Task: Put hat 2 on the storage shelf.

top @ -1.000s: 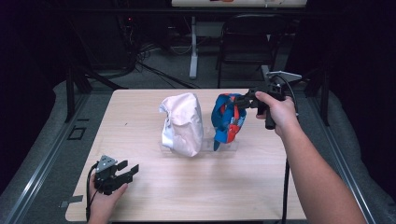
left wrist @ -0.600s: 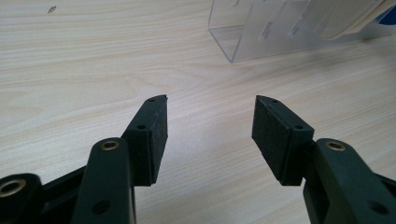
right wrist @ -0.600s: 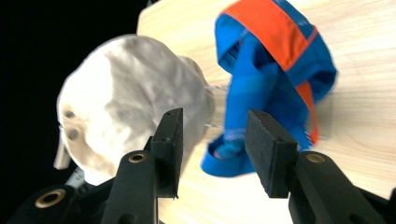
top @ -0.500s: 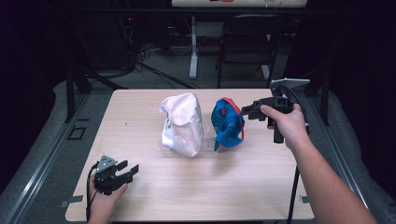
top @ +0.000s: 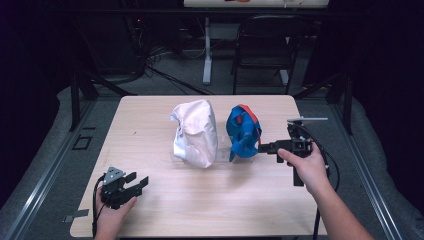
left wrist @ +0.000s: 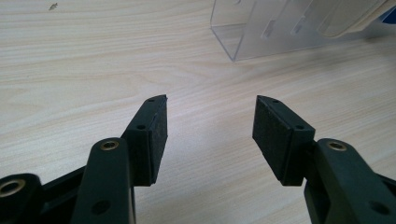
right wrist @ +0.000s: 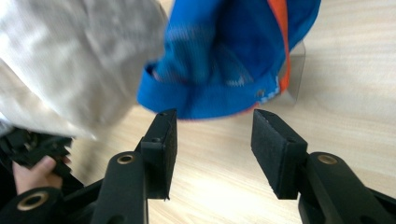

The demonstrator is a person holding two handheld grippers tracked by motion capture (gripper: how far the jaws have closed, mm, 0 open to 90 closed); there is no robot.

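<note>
- While the left gripper rests on the tabletop, jaws apart — empty.
- Right gripper: jaws just opened, empty, just beside the blue cap.
- White cap — alongside.

place: lab | cues: wooden table, dark curtains, floor cables, chair

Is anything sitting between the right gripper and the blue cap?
Nothing visible. The right gripper is level with the blue cap, its fingers apart with bare table between them and the cap's edge just ahead. The white cap stands beyond the blue one, out of the path.
</note>
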